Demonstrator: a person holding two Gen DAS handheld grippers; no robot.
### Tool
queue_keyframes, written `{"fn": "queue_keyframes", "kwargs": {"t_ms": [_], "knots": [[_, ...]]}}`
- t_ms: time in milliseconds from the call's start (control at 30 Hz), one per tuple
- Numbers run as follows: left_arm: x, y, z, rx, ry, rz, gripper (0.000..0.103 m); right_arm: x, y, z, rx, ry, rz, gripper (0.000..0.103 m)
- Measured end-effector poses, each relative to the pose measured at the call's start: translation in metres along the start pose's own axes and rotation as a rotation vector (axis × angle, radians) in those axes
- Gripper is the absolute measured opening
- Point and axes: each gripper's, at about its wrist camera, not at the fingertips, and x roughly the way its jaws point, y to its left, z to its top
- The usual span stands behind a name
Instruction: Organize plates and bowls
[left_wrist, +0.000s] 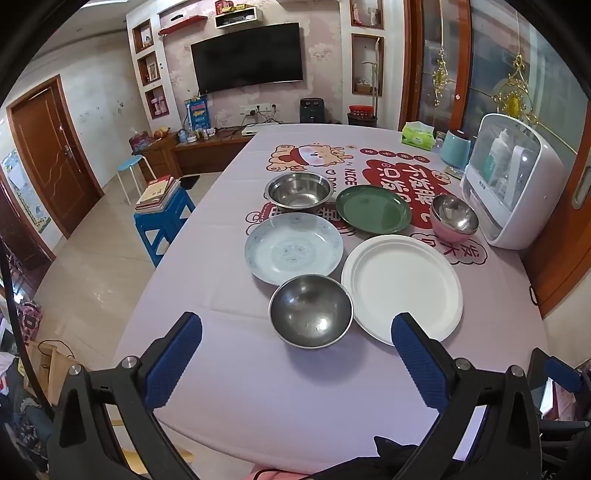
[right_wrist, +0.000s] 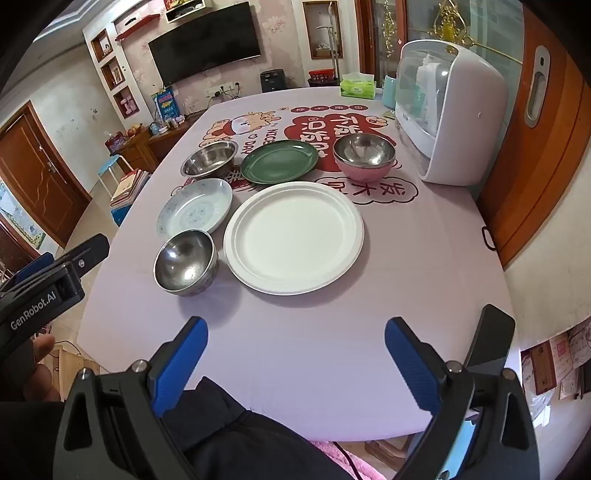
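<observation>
Six dishes sit loose on the bench (left_wrist: 229, 369); left hand-held gripper (left_wrist: 295, 350) gapes wide before the steel bowl (left_wrist: 311, 310). Right hand-held gripper (right_wrist: 295, 350), equally wide and empty, faces the white plate (right_wrist: 293, 238), whose thin rim could slip.

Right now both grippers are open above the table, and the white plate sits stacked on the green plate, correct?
Not quite. In the right wrist view the white plate lies flat on the tablecloth, apart from the green plate. The left gripper and right gripper are open.

left gripper (right_wrist: 55, 291): "GenRobot.AI" | tablecloth (left_wrist: 258, 387): "NICE"
</observation>
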Motion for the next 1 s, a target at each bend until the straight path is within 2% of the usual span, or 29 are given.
{"fn": "queue_keyframes", "kwargs": {"t_ms": [1000], "knots": [[-0.0015,0.0008,0.0026,-0.012,-0.01,-0.014,0.102,0.002,0.0077,0.0047,-0.005,-0.004,-0.006,0.097]]}}
